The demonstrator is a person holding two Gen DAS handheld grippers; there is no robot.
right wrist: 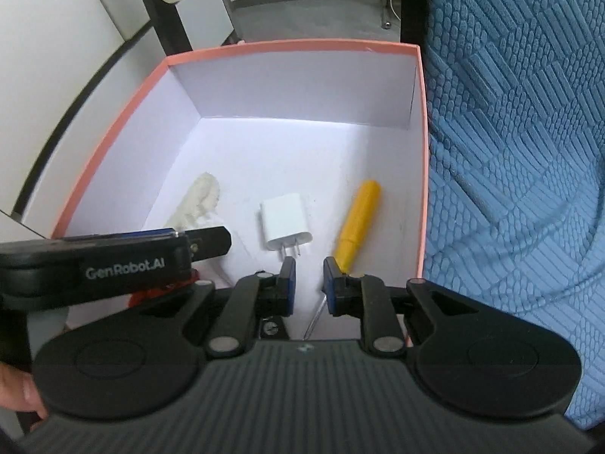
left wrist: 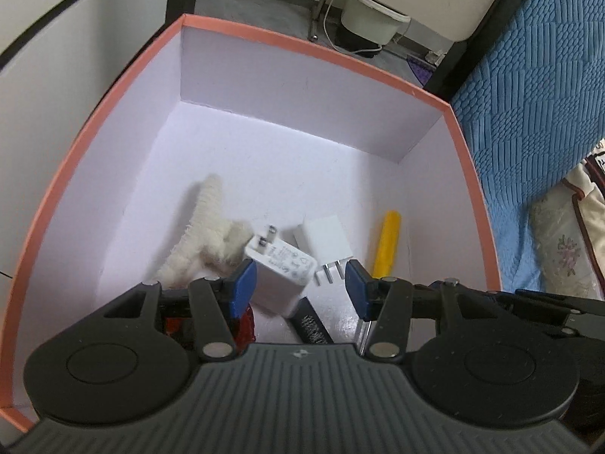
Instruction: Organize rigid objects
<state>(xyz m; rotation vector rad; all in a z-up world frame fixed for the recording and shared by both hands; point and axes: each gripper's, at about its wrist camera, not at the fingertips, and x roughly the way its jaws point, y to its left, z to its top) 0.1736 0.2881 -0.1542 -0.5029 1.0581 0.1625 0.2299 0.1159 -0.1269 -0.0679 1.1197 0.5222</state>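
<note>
My left hand-held gripper (left wrist: 298,283) stands half open around the white plastic plug adapter (left wrist: 281,278), lower centre, inside the pink-rimmed cardboard box (left wrist: 302,41). Centre it before closing. My right hand-held gripper (right wrist: 309,278) stands narrow and empty.

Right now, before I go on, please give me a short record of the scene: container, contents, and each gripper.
container: box, pink rim, white inside
contents: printed charger, plain charger, yellow screwdriver, fluffy piece; red item and black item, both partly hidden
left gripper: open, printed charger between the jaws, one pad clear of it
right gripper: narrow gap, nothing between the jaws
</note>
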